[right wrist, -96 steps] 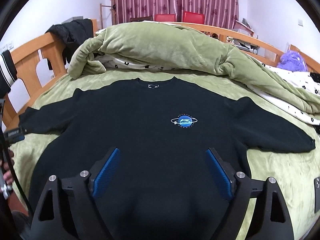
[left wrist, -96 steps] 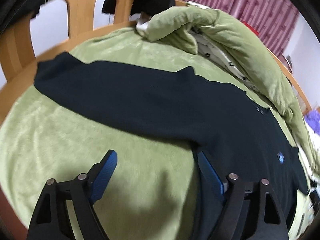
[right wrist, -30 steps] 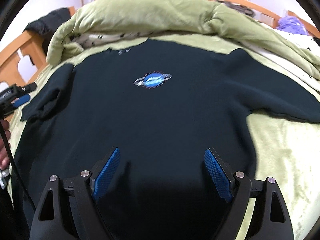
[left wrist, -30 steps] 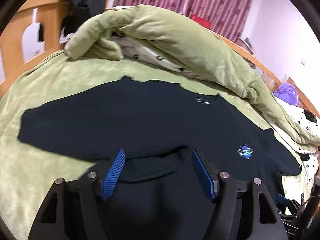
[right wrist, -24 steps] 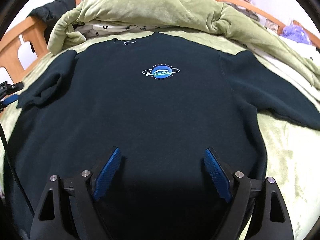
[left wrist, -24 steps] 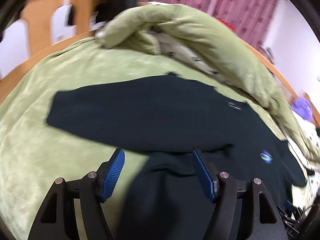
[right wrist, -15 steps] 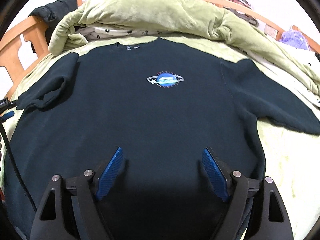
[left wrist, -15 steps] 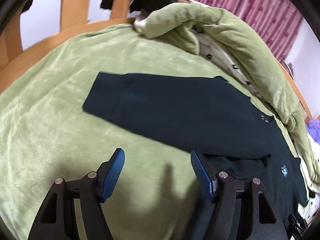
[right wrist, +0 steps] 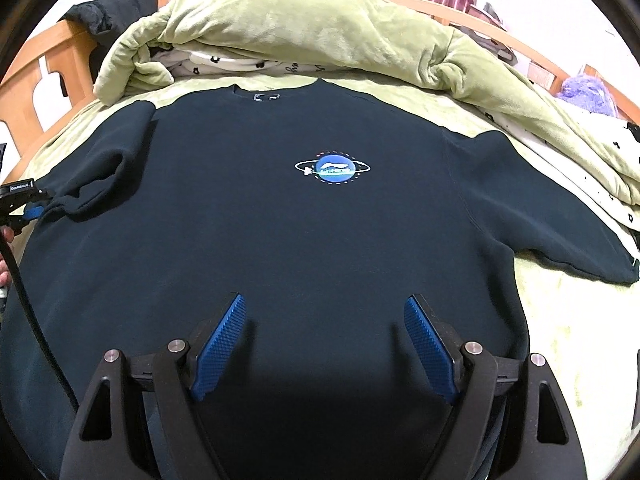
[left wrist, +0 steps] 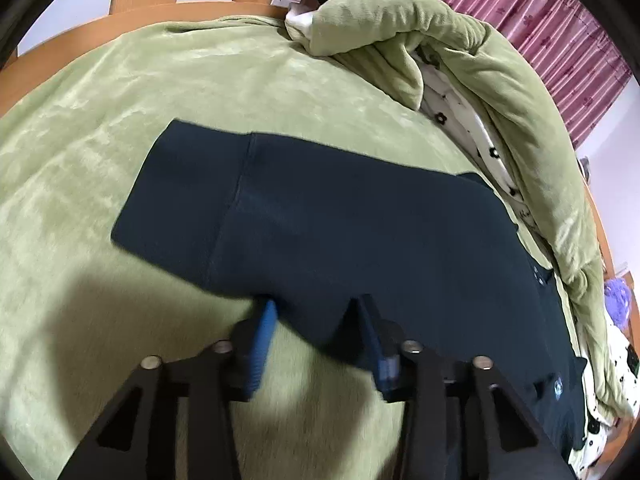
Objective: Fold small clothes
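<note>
Left gripper (left wrist: 316, 312): jaws narrow, just been closing, with the lower edge of the sweatshirt sleeve (left wrist: 320, 216) between the blue ribbed pads (left wrist: 264, 336); whether they press the cloth yet I cannot tell.

Right gripper (right wrist: 324, 320): jaws wide, nothing between them, over the lower front of the dark navy sweatshirt (right wrist: 280, 240).

Right wrist view only: the whole garment lies flat, face up, with a blue planet-shaped chest logo (right wrist: 332, 168); the sleeve on the view's left is bunched, and the left gripper shows at that sleeve's end. Left wrist view only: the sleeve's cuff seam, close up.

Surface: plush green bed cover (left wrist: 120, 100). Beyond it a rolled green quilt (right wrist: 320, 28), wooden bed frame (right wrist: 48, 64), maroon striped curtains (left wrist: 540, 12).
</note>
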A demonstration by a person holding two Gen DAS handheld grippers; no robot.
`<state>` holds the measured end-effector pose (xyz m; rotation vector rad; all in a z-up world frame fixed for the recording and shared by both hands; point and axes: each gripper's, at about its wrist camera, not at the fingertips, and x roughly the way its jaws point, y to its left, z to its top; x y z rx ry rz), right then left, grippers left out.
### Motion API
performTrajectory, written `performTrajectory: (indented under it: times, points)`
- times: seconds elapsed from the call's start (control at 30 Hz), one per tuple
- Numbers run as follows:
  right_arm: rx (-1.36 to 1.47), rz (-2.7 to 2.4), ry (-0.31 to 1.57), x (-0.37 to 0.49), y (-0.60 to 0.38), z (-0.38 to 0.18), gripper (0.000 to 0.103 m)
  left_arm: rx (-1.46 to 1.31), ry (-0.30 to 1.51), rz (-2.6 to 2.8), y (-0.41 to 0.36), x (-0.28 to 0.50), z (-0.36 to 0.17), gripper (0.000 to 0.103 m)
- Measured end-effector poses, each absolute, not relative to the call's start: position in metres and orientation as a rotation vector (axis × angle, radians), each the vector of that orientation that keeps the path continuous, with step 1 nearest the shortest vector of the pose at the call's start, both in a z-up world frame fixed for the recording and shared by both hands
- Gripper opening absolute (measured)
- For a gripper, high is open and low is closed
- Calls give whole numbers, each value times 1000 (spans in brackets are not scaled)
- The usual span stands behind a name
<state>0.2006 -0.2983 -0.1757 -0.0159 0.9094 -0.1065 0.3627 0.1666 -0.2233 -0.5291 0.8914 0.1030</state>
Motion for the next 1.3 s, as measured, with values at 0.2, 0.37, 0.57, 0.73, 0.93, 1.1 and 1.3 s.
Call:
performTrajectory:
  times: [0.2, 0.37, 0.57, 0.73, 0.93, 1.1, 1.3]
  points:
    - [-4, -131, 903, 202, -307, -174, 80, -383, 823, 121, 144, 370, -203, 9]
    - [24, -118, 877, 198, -310, -163, 80, -289, 742, 42, 101, 368, -160, 9]
    - [-44, -127, 805, 195, -315, -138, 80, -228, 686, -89, 29, 369, -116, 8]
    - [-59, -130, 759, 202, -340, -111, 80, -155, 660, -229, -50, 366, -94, 8]
    - [-10, -156, 698, 219, -379, -84, 80, -126, 710, -405, -132, 356, -103, 8]
    - [58, -177, 683, 220, -408, -87, 80, -71, 760, -498, -186, 347, -127, 8]
    - [105, -206, 715, 222, -432, -103, 80, -75, 843, -507, -203, 341, -148, 21]
